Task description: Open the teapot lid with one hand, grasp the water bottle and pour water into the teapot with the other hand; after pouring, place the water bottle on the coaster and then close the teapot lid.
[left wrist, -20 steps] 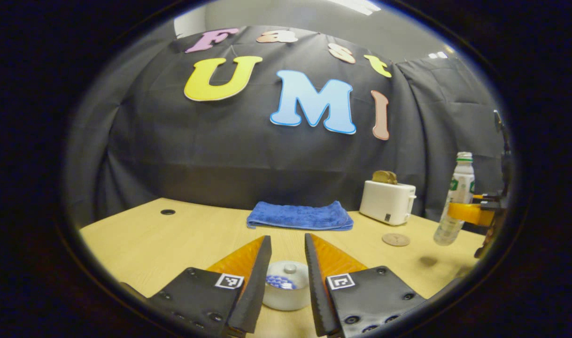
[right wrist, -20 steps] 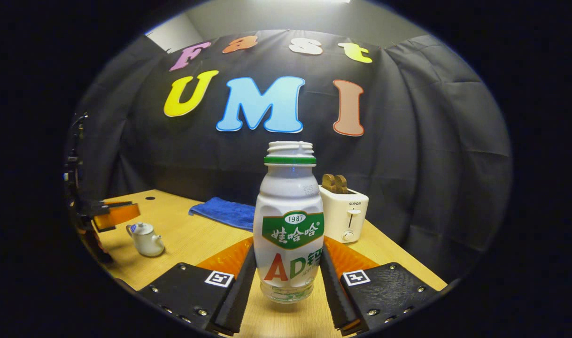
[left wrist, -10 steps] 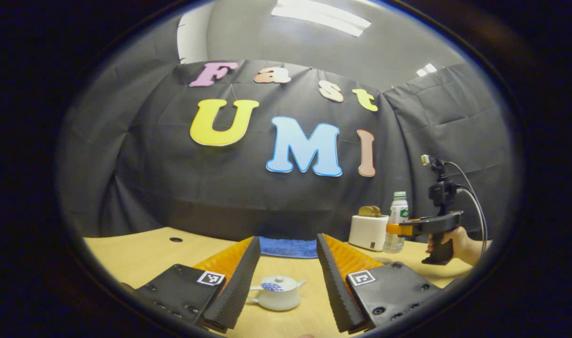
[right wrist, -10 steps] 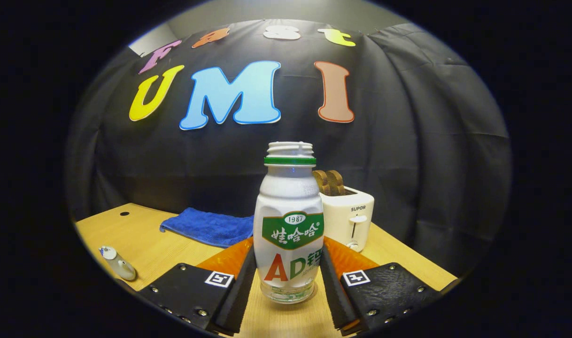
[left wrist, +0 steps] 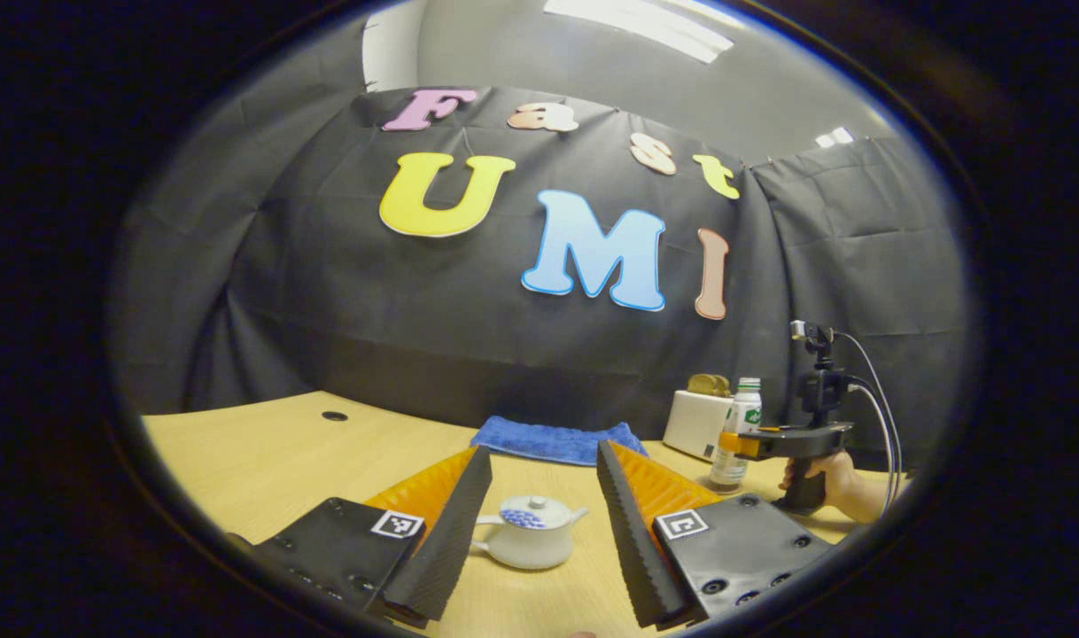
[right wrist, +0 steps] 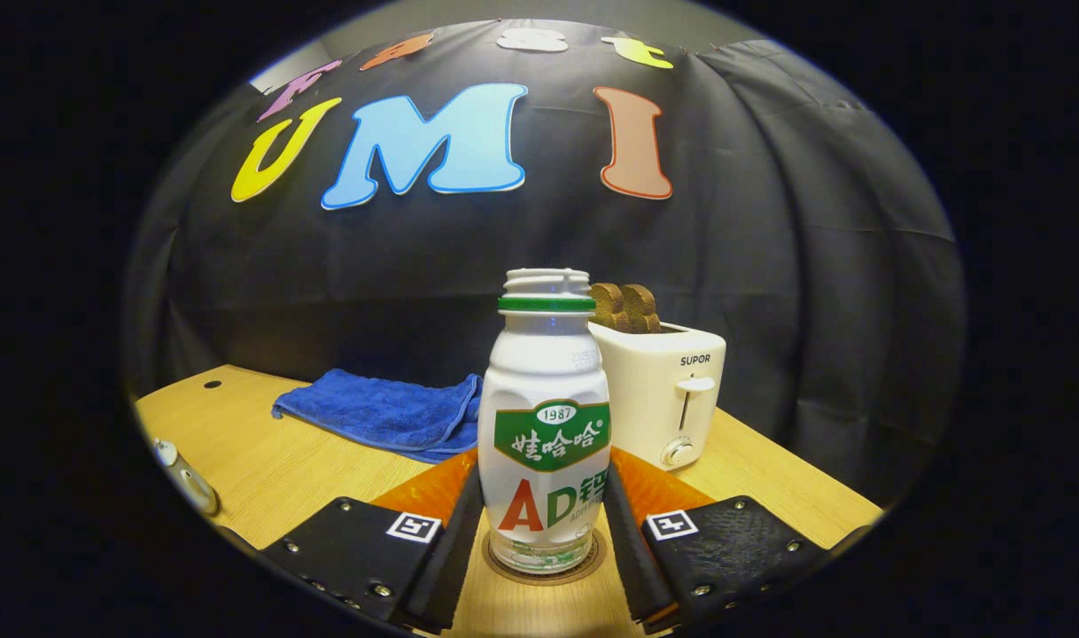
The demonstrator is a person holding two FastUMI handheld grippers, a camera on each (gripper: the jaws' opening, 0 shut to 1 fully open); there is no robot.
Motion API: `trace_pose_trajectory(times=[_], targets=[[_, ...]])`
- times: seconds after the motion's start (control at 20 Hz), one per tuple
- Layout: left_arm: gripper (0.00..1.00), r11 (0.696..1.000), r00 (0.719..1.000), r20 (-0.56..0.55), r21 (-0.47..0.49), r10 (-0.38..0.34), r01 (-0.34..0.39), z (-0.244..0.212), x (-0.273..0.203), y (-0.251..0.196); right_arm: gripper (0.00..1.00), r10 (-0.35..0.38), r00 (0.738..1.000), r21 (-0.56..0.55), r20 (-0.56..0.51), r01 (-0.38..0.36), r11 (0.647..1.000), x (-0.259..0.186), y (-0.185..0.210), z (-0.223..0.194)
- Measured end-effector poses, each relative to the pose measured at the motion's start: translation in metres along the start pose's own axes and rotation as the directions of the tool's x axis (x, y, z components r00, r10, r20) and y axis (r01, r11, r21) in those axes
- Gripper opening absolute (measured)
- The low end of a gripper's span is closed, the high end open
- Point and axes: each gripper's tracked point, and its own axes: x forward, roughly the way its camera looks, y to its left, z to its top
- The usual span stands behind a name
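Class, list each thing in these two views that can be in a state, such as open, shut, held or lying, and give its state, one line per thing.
Teapot: upright, lid on.
Water bottle: uncapped, upright, gripped, on the coaster.
Right gripper: shut on the bottle.
Left gripper: open, holding nothing.
Toaster: two slices standing in its slots.
Blue towel: folded, lying flat.

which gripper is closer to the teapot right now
Left. The left gripper faces the teapot, which sits on the table between its open fingers, untouched. The right gripper is off to the side, shut on the bottle over the coaster.
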Motion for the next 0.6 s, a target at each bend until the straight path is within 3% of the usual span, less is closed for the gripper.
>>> trace_pose_trajectory(times=[0.45, 0.6], targets=[[0.80, 1.000, 1.000, -0.002, 0.003, -0.012, 0.012, -0.001, -0.001, -0.004, 0.74, 0.004, 1.000, 0.003, -0.013, -0.004, 1.000, 0.002, -0.002, -0.010], [0.80, 1.000, 1.000, 0.001, 0.007, -0.018, 0.018, 0.000, -0.002, -0.006, 0.92, 0.008, 1.000, 0.011, 0.014, -0.009, 1.000, -0.005, 0.001, 0.001]])
